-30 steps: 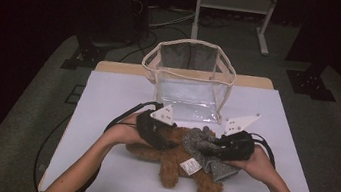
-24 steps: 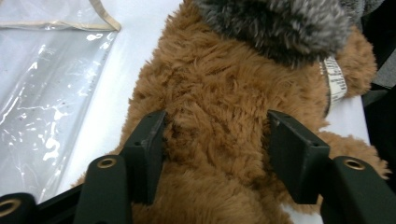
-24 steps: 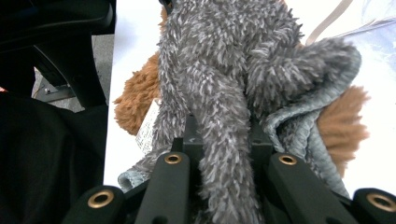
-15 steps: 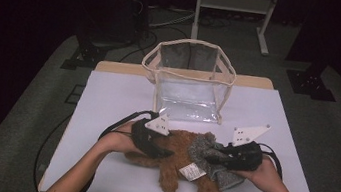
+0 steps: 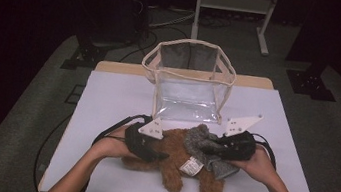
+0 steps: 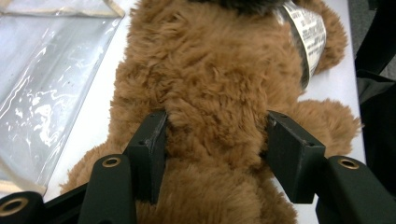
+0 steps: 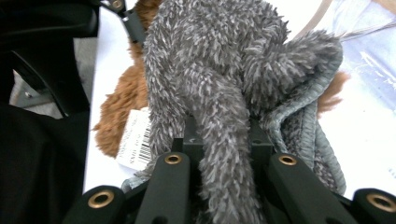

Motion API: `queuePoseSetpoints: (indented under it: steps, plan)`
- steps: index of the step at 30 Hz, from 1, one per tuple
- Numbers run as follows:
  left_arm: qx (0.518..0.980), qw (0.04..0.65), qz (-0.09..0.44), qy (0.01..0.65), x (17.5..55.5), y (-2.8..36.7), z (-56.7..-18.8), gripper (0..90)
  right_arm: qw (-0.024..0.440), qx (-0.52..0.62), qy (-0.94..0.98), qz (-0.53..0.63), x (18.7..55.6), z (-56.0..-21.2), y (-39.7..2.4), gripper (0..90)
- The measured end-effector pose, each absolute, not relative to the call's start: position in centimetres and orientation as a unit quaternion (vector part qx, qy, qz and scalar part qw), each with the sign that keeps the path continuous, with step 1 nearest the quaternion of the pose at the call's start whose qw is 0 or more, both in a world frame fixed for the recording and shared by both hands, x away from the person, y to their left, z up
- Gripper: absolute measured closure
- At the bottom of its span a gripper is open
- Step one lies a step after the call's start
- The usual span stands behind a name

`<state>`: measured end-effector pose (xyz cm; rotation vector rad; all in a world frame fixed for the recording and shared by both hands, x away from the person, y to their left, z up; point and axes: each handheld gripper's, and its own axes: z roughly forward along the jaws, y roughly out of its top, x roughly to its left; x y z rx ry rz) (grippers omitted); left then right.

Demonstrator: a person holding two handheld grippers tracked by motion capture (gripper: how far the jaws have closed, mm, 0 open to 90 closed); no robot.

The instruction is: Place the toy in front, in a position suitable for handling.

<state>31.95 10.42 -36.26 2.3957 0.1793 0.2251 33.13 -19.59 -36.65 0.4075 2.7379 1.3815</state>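
Now I'm pinching the brown teddy bear with my left claw, its jaws just closing, lying on the white worktop, right claw clamping the grey fuzzy garment, clear bag behind, dark room.

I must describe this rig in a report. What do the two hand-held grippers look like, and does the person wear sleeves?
Both the left gripper and the right gripper are black, each topped by a pale three-cornered plate with small dark dots and trailing a black cable. Their jaws are flat black blocks on arms with brass-coloured rivets. The forearms are bare, no sleeves visible.
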Motion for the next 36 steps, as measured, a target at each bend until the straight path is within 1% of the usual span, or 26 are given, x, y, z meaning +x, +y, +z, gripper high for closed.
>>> queuePoseSetpoints:
  steps: [5, 7, 11, 13, 14, 18, 20, 22, 23, 24, 25, 26, 27, 28, 29, 31, 34, 36]
  plan:
    - [0.928, 0.355, 0.091, 0.064, 32.1, 9.5, -35.3, 37.7, 0.019, 0.144, 0.871, 0.469, 31.5, -37.6, -21.4, 75.2]
    - [0.928, 0.358, 0.086, 0.062, 32.2, 9.1, -35.2, 34.0, 0.015, 0.148, 0.872, 0.466, 30.9, -38.1, -21.9, 75.1]
    - [0.929, 0.362, 0.064, 0.045, 33.2, 6.9, -34.7, 25.5, 0.004, 0.151, 0.874, 0.461, 30.1, -39.2, -22.3, 75.1]
    - [0.935, 0.347, 0.059, 0.036, 33.5, 6.1, -34.8, 20.2, -0.002, 0.156, 0.872, 0.464, 29.9, -39.7, -22.5, 75.0]
    - [0.938, 0.34, 0.06, 0.036, 33.7, 5.7, -35.0, 18.9, -0.004, 0.157, 0.872, 0.465, 29.9, -39.8, -22.7, 75.0]
    - [0.945, 0.319, 0.057, 0.052, 34.9, 4.8, -35.4, 10.2, -0.009, 0.162, 0.874, 0.458, 30.0, -40.1, -23.0, 74.9]
    - [0.95, 0.303, 0.056, 0.05, 35.1, 4.4, -35.9, 7.8, -0.012, 0.162, 0.872, 0.461, 30.3, -40.2, -23.1, 74.9]
    - [0.954, 0.291, 0.057, 0.05, 35.3, 4.0, -36.4, 7.4, -0.016, 0.164, 0.872, 0.462, 30.5, -40.3, -23.1, 74.9]
    - [0.955, 0.288, 0.056, 0.049, 35.2, 3.9, -36.4, 9.0, -0.017, 0.165, 0.872, 0.461, 30.6, -40.4, -23.1, 74.9]
    - [0.956, 0.282, 0.059, 0.045, 35.2, 3.9, -36.4, 14.5, -0.019, 0.167, 0.872, 0.46, 30.8, -40.4, -23.1, 74.8]
    - [0.957, 0.28, 0.067, 0.044, 35.1, 3.8, -36.4, 20.7, -0.02, 0.168, 0.872, 0.46, 30.9, -40.5, -23.1, 74.7]
    - [0.956, 0.281, 0.077, 0.046, 35.0, 3.8, -36.3, 30.8, -0.021, 0.169, 0.872, 0.46, 31.0, -40.5, -23.1, 74.7]
    - [0.955, 0.282, 0.08, 0.049, 34.9, 3.9, -36.2, 38.4, -0.019, 0.17, 0.871, 0.46, 31.2, -40.5, -23.1, 74.6]
    - [0.952, 0.29, 0.083, 0.05, 34.9, 3.9, -36.1, 43.7, -0.019, 0.173, 0.87, 0.462, 31.3, -40.4, -23.1, 74.6]
    - [0.948, 0.3, 0.086, 0.055, 34.8, 4.1, -36.0, 47.1, -0.018, 0.174, 0.869, 0.462, 31.4, -40.4, -23.2, 74.5]
    - [0.941, 0.319, 0.098, 0.061, 34.6, 4.3, -35.8, 51.5, -0.012, 0.178, 0.868, 0.463, 31.7, -40.1, -23.3, 74.6]
    - [0.932, 0.339, 0.11, 0.072, 34.7, 4.3, -35.5, 52.6, -0.001, 0.183, 0.868, 0.462, 32.3, -39.4, -23.7, 74.6]
    - [0.927, 0.345, 0.127, 0.073, 34.8, 3.9, -35.3, 52.5, 0.011, 0.185, 0.869, 0.459, 32.7, -38.6, -24.1, 74.6]
